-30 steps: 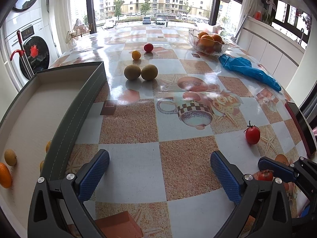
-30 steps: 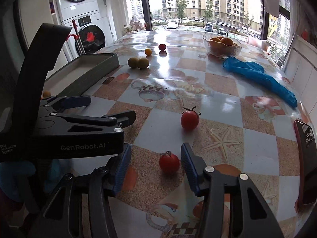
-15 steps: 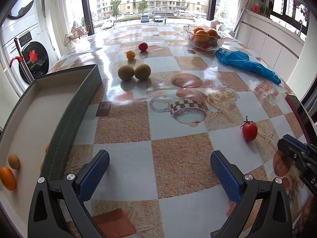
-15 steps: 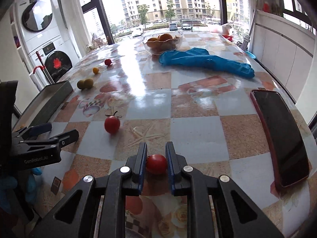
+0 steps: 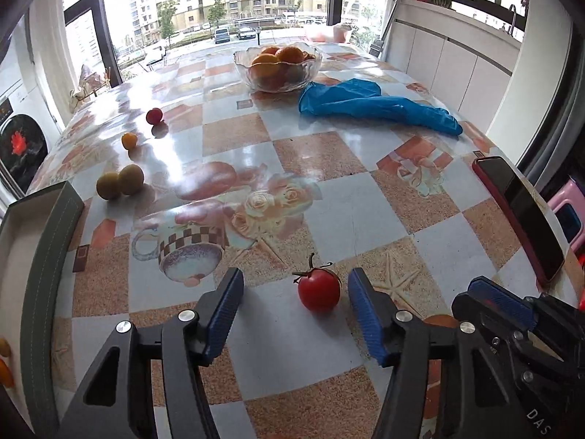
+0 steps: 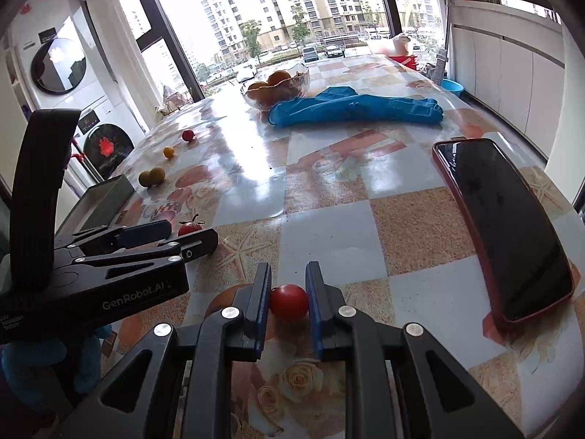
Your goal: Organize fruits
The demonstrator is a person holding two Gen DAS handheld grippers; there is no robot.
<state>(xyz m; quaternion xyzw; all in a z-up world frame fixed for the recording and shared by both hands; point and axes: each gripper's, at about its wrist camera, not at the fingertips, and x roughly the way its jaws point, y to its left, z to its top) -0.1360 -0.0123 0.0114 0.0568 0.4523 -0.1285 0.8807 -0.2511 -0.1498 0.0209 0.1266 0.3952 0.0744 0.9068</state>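
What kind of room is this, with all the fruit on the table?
Probably a home kitchen or laundry area in a flat. A washing machine stands beside the long table, white cabinets line the wall, and a glass bowl holds oranges. Apartment towers show through the window.

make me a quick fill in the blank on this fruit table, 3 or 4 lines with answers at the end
1. The right hand-held gripper is shut on a small ____ tomato.
2. The stemmed tomato sits between the left hand-held gripper fingers, which have been closing but do not ____ it.
3. The oranges sit in a ____ bowl.
4. The glove by the bowl is ____.

Answers: red; touch; glass; blue
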